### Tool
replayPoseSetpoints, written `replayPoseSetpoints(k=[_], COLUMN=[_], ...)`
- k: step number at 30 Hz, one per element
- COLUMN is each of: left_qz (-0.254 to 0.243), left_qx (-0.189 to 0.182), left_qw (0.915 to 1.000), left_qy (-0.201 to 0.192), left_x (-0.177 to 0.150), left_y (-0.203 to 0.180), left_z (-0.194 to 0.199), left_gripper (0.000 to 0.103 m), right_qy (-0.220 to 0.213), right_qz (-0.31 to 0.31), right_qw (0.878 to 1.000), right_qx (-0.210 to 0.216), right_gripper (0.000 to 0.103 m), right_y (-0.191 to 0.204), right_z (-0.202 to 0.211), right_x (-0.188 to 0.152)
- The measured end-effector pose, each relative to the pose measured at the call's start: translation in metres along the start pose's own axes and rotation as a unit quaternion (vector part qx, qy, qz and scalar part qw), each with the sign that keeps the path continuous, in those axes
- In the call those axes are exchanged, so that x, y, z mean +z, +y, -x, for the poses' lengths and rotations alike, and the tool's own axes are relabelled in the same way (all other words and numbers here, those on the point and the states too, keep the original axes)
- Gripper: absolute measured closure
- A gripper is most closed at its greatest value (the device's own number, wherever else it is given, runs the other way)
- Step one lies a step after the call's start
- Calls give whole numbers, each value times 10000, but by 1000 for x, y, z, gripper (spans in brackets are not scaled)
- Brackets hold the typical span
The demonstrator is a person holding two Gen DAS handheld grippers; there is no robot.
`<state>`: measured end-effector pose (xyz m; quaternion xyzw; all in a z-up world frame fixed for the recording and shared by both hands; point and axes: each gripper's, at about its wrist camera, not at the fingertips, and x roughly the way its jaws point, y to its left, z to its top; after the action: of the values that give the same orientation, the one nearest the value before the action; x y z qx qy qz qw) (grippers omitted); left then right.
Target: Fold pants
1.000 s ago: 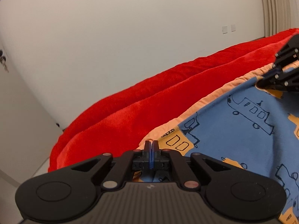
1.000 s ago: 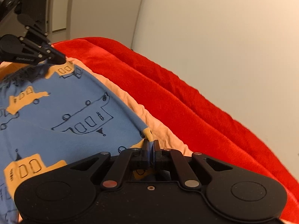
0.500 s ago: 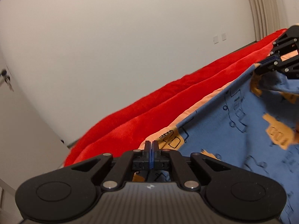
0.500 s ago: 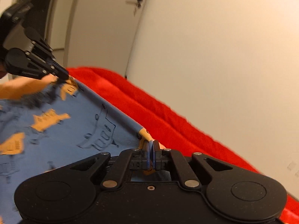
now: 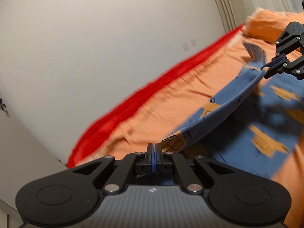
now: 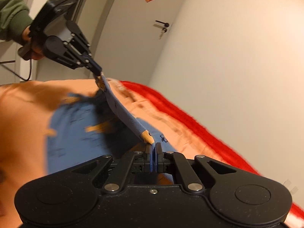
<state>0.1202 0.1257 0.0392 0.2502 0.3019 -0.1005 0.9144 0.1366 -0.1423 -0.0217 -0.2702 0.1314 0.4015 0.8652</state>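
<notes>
The pants [image 5: 252, 125] are blue with orange vehicle prints and lie on an orange bed sheet [image 5: 171, 102]. My left gripper [image 5: 154, 149] is shut on one corner of the pants' edge. My right gripper [image 6: 153, 148] is shut on the other corner. The edge [image 6: 123, 112] is stretched taut in the air between both grippers, lifted above the rest of the pants [image 6: 76, 125]. The right gripper also shows in the left wrist view [image 5: 266, 69], and the left gripper in the right wrist view [image 6: 98, 73].
A red blanket [image 5: 121, 104] runs along the bed's far side against a white wall [image 5: 95, 38]. A door with a handle [image 6: 163, 25] stands behind the bed. The person's hand in a green sleeve [image 6: 11, 13] holds the left gripper.
Both grippers have lifted the pants' edge well above the bed and pulled it back. More of the orange sheet now shows beyond the pants. The picture is blurred by the motion.
</notes>
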Motion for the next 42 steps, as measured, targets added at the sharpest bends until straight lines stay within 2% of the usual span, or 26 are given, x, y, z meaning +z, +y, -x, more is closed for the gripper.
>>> replayPoseSetpoints(k=[5, 10, 16, 22, 28, 29, 31, 32, 33, 34, 36, 38, 40, 42], left_qz=[271, 573, 377, 432, 552, 601, 765, 852, 926, 957, 840, 657, 622, 666], left_qx=[-196, -206, -163, -246, -376, -370, -378, -403, -406, -402, -459, -477, -536, -686], left_qw=[9985, 9969, 9974, 9959, 9906, 9901, 9898, 9898, 9904, 9915, 9935, 9949, 9945, 9909], left_qy=[439, 501, 590, 754, 1190, 1214, 1139, 1067, 942, 790, 617, 599, 648, 947], left_x=[-28, -49, -55, -60, -69, -68, -63, -60, -56, -52, -43, -35, -30, -31], left_y=[-23, -30, -34, -34, -43, -43, -42, -42, -43, -46, -55, -66, -75, -81], left_z=[-8, -12, -8, 0, -14, -13, -7, -4, 0, 4, 5, -1, -8, -20], left_gripper=[103, 103, 103, 103, 103, 99, 82, 55, 33, 28, 25, 24, 23, 20], right_qy=[278, 377, 415, 601, 774, 753, 743, 737, 717, 686, 602, 537, 481, 483], right_qz=[-291, -368, -45, 1011, 663, 679, 679, 612, 526, 439, 204, -72, -343, -674], right_qw=[9992, 9984, 9990, 9929, 9946, 9947, 9948, 9953, 9960, 9967, 9978, 9977, 9958, 9916], right_qx=[21, -202, -146, 192, 191, 154, 145, 150, 99, 18, -208, -414, -706, -996], right_gripper=[102, 102, 102, 103, 101, 101, 89, 84, 66, 45, 29, 22, 11, 9], right_y=[46, 70, 85, 101, 105, 106, 104, 101, 98, 93, 84, 74, 65, 55], right_z=[2, -3, -3, 19, 2, 3, 7, 10, 14, 19, 29, 35, 37, 35], right_x=[-32, -53, -52, -52, -70, -71, -69, -68, -66, -65, -64, -65, -69, -73])
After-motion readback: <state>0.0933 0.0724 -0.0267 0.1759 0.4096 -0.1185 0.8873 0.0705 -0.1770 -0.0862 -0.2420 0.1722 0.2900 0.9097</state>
